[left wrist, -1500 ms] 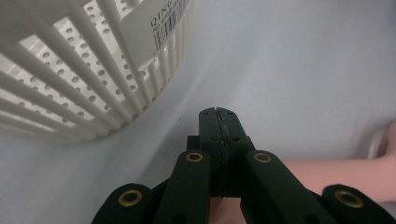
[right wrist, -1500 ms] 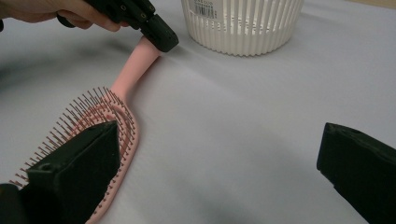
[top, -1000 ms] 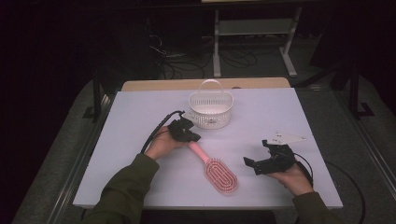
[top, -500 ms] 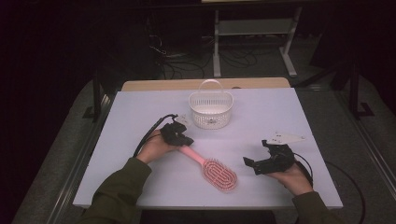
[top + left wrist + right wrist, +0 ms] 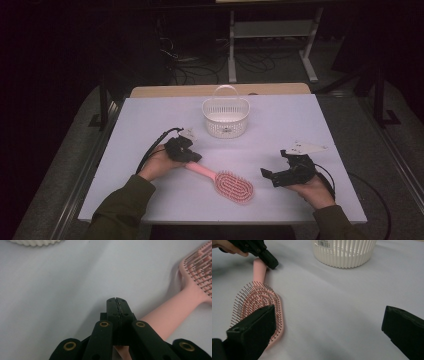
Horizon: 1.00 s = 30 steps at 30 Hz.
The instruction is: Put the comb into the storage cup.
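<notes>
A pink hairbrush (image 5: 227, 184) lies bristles up on the white table (image 5: 280, 125), its handle (image 5: 172, 315) pointing to the left gripper. My left gripper (image 5: 195, 158) is shut, its tip (image 5: 116, 300) low over the handle's end with nothing between the jaws; the right gripper view has it (image 5: 271, 263) beside the handle (image 5: 259, 271). My right gripper (image 5: 274, 163) is open at the right, jaws wide apart (image 5: 329, 322), empty and pointing at the brush head (image 5: 259, 307).
A white slatted basket (image 5: 225, 109) with a loop handle stands at the table's back middle, its wall (image 5: 344, 257) just beyond the brush. Dark floor, cables and a metal stand lie behind the table.
My left gripper has drawn back to the left and toward the person, ending at the handle's end. The brush and the right gripper have stayed put.
</notes>
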Available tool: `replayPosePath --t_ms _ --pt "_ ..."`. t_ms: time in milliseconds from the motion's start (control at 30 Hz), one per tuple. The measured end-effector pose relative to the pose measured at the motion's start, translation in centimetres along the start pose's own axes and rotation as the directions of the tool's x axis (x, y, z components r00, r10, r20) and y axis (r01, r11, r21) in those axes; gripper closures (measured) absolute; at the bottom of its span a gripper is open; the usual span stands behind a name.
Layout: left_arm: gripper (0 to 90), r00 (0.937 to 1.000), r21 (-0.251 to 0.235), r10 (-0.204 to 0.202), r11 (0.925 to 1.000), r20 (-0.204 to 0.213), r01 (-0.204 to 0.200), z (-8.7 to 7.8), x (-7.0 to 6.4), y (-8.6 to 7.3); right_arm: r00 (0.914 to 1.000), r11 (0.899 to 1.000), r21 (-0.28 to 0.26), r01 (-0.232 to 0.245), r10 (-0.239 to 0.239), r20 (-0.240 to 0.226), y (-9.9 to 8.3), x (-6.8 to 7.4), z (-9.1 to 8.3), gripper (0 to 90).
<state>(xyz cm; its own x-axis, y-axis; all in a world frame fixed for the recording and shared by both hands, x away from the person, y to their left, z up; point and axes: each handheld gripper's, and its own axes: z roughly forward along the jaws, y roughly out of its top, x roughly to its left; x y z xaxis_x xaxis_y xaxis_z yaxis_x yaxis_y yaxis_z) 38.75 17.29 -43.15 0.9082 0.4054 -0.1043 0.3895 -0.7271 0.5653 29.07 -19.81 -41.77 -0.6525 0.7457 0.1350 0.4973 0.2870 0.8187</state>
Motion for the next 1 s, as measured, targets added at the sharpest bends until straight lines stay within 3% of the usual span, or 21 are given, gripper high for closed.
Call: replayPosePath --t_ms 1000 --pt "90.0 0.9978 -0.011 0.013 0.9999 0.065 -0.012 -2.1 -3.1 -3.6 1.0000 1.000 0.006 -0.003 0.003 -0.002 0.0 0.1 0.1 0.0"
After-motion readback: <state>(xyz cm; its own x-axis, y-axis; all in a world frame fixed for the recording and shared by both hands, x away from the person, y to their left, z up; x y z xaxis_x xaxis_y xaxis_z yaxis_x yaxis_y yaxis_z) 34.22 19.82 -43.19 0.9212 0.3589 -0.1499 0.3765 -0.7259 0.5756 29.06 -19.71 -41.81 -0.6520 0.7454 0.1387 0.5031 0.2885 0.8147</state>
